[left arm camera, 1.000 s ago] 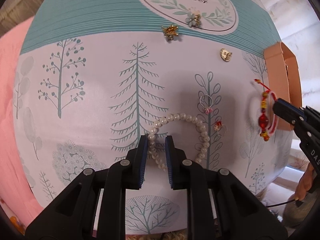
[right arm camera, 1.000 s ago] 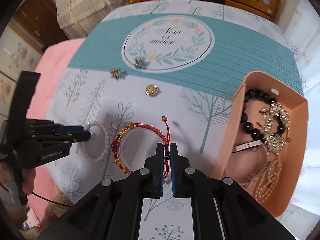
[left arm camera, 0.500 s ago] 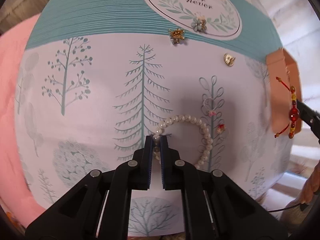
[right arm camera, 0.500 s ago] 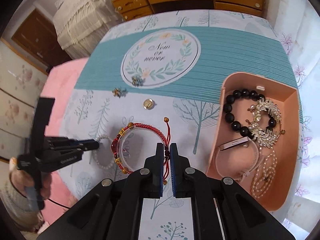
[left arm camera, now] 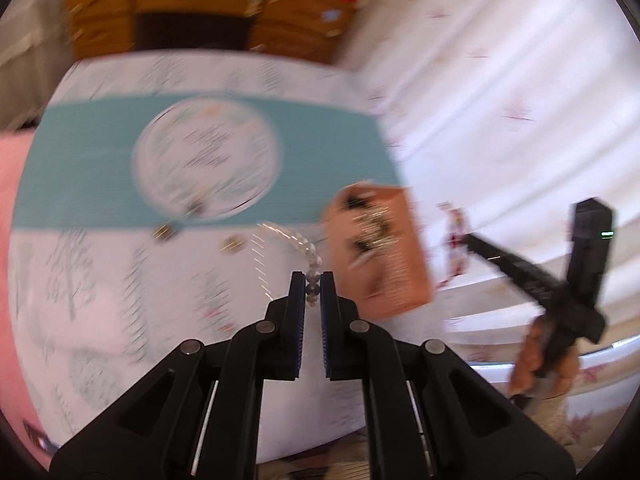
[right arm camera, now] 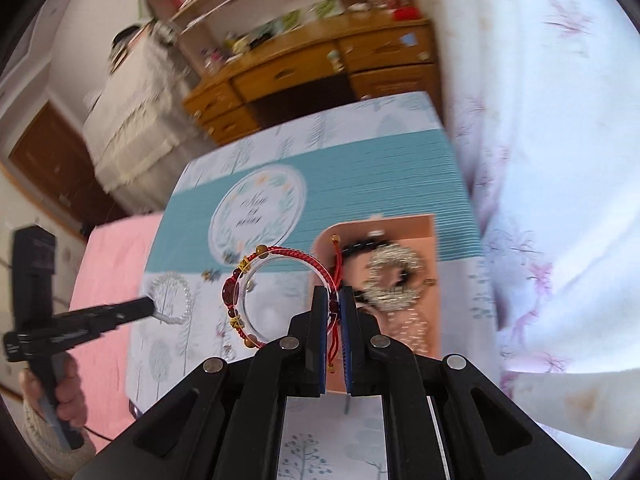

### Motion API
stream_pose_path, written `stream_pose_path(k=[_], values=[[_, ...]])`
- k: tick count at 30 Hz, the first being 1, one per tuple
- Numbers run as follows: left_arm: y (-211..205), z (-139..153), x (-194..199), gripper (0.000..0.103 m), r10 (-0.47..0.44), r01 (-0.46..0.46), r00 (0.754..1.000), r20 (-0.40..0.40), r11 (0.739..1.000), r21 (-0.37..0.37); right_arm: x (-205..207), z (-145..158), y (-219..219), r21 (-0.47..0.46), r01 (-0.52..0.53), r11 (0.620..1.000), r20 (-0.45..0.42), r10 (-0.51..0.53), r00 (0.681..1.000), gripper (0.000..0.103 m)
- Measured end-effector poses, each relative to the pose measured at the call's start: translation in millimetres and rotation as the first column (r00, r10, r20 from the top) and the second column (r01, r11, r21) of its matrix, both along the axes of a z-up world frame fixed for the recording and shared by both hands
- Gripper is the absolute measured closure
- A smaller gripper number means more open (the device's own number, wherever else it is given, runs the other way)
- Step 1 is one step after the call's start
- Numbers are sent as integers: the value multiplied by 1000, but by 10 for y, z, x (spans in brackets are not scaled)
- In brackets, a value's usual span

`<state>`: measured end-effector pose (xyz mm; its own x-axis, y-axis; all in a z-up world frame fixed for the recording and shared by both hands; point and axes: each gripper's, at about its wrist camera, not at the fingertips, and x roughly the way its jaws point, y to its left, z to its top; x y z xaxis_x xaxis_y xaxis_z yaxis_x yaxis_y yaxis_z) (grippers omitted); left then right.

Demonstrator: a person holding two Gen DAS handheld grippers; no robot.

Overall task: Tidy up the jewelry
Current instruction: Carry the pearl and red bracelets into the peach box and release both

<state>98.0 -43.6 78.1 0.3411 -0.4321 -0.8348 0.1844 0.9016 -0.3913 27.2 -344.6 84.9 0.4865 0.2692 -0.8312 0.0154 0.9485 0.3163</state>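
My left gripper [left arm camera: 313,280] is shut on the white pearl bracelet [left arm camera: 310,254] and holds it in the air above the tablecloth; it also shows in the right wrist view [right arm camera: 174,298]. My right gripper [right arm camera: 335,300] is shut on the red cord bracelet [right arm camera: 256,276] with red and gold beads, held up beside the pink tray [right arm camera: 430,236]. The tray [left arm camera: 404,240] holds a black bead bracelet [right arm camera: 360,246], a silver piece [right arm camera: 394,276] and pearls. The left wrist view is blurred by motion.
Small gold charms [left arm camera: 163,233] and another [left arm camera: 232,245] lie on the printed tablecloth [right arm camera: 360,168] near the round "Now or never" motif [right arm camera: 256,210]. A wooden dresser [right arm camera: 316,76] stands behind the table. White bedding [right arm camera: 560,160] lies on the right.
Both grippers have lifted their bracelets off the cloth. The left one has swung up and right toward the tray with the pearls. The right one has risen with the red bracelet.
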Motion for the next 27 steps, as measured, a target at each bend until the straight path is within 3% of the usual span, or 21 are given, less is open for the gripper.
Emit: stream_pose_path(k=[3,6,9,13,16,19,27], values=[[-420,187,67,98,-78,79,996,43,997,-23,-60,-35,-239,3,72,997,-10,-72,997,97],[-845,194,88,98,-157,159,986,49,986,-46,-152,-93,-442,11,145,989,-18,-145,989,97],[-1236,-21,115,98,-232,233,972,33,972,-34,-268,-138,-640,8,209,978,-18,-209,978,97],[-1619,-478,190,98,-279,278,960,5,959,48,-370,-212,-770,8,233,972,-31,-233,972,97],[-1671,-814,279,98,-270,275,961,-53,956,104,-390,-266,-751,-2,223,975,-45,-223,974,97],[-1575,-967,319,97,-251,262,963,-100,957,124,-376,-342,-656,-11,200,980,-59,-200,978,97],[-1108,-841,221,96,-196,204,979,-62,967,154,-195,-612,-276,-15,117,993,-114,-118,986,97]])
